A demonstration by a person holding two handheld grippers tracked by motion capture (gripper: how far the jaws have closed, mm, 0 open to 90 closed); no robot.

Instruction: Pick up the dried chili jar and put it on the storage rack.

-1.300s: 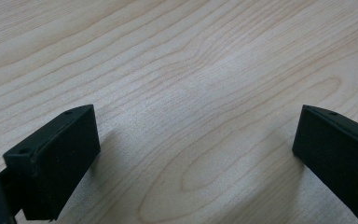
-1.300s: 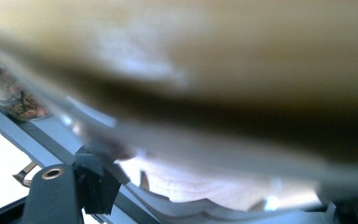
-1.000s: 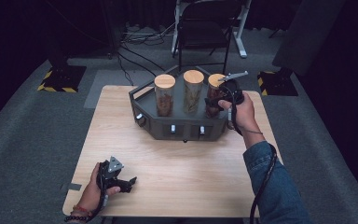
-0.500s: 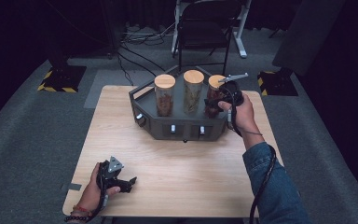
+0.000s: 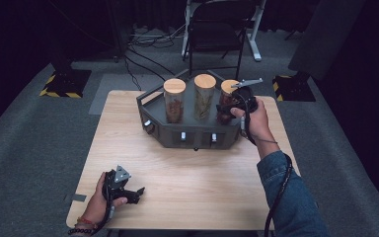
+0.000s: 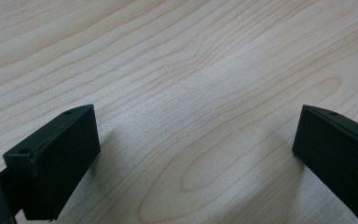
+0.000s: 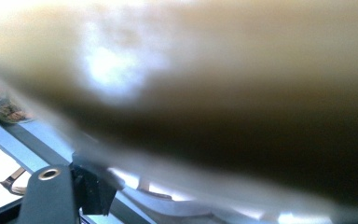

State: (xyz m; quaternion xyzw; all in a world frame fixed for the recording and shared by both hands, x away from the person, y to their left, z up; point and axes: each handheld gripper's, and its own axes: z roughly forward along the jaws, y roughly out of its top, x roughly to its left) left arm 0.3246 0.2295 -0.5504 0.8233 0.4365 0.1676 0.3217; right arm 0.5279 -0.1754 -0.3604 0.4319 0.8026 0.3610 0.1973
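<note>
1. Dark floor and cables surround the wooden table (image 5: pixel 187 168).
2. On its far half stands a grey tray (image 5: pixel 190 136) holding three jars with wooden lids, upright in a row so each can be taken singly.
3. Right gripper (image 5: pixel 232 106) is at the right jar (image 5: pixel 225 101); whether its jaws are clamped cannot be told, since the jar blurs that gripper's own view.
4. Left gripper (image 5: pixel 128 193) rests near the table's front, well apart from the tray, jaws wide apart over bare wood, probably waiting.

No text, label, brand, number or sign can be read anywhere.
</note>
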